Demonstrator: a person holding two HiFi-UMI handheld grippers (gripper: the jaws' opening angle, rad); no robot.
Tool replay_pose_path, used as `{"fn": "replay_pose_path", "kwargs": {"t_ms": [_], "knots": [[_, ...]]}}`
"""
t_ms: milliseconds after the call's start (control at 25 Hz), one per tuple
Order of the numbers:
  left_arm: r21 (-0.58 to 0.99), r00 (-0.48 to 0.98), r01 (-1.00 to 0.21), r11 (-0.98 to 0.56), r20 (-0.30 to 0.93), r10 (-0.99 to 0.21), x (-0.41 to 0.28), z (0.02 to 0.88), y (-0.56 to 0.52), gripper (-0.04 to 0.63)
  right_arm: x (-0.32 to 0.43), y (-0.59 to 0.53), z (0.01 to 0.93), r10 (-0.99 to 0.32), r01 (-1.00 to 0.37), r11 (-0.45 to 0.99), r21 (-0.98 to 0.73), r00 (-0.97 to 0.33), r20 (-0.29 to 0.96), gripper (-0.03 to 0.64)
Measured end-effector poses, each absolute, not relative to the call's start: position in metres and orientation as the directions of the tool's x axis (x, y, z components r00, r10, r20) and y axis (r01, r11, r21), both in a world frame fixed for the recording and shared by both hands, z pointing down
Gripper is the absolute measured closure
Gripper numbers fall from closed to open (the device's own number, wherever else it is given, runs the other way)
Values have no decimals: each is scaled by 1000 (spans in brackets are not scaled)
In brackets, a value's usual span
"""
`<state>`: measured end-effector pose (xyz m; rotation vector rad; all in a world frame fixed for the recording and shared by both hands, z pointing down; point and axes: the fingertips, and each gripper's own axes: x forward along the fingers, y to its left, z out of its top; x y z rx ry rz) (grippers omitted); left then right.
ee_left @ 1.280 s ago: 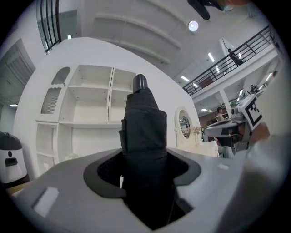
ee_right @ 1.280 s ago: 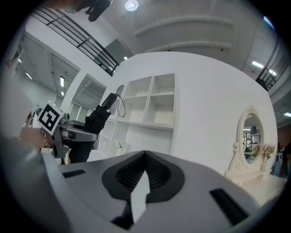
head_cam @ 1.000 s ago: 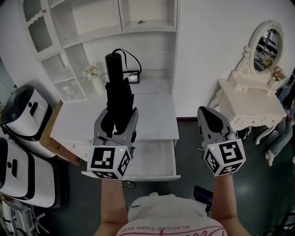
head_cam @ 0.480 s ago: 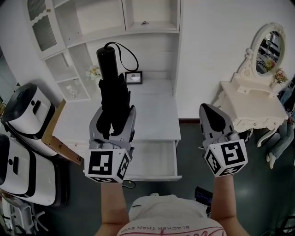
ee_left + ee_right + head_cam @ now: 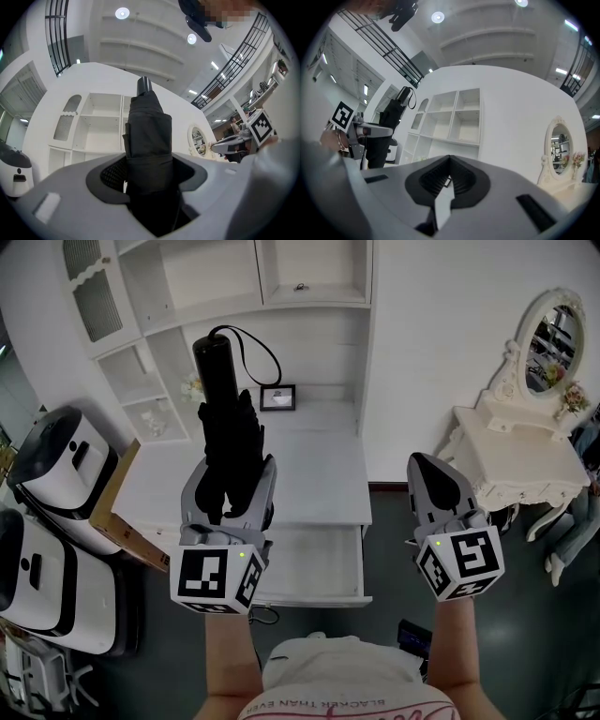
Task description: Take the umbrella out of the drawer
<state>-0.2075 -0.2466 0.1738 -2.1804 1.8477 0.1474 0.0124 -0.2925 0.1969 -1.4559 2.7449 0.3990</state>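
A folded black umbrella (image 5: 225, 437) stands upright in my left gripper (image 5: 230, 486), its handle and wrist loop on top, held above the white desk (image 5: 309, 465). The jaws press on its dark fabric (image 5: 149, 140) from both sides. Below it the white drawer (image 5: 314, 563) stands pulled out, and nothing shows in the part I can see. My right gripper (image 5: 433, 488) hovers to the right of the drawer, jaws together with nothing between them (image 5: 449, 176). In the right gripper view the umbrella (image 5: 391, 115) shows at the left.
White shelving (image 5: 225, 296) rises behind the desk, with a small picture frame (image 5: 277, 397) and a flower vase (image 5: 192, 390) on it. A cardboard box (image 5: 122, 512) and white appliances (image 5: 56, 465) stand at the left. A white dressing table with an oval mirror (image 5: 548, 343) stands at the right.
My left gripper has lifted the umbrella a little higher and slightly left over the desk. The right gripper has stayed where it was.
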Motion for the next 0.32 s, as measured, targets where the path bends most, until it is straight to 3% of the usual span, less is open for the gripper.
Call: {"fn": "replay_pose_path", "kwargs": {"t_ms": [320], "knots": [[-135,169,-981,-140,-240,-956,-214,179,-245,330,9,-291,198,-810,-810,542,223,-575,-119,611]]}}
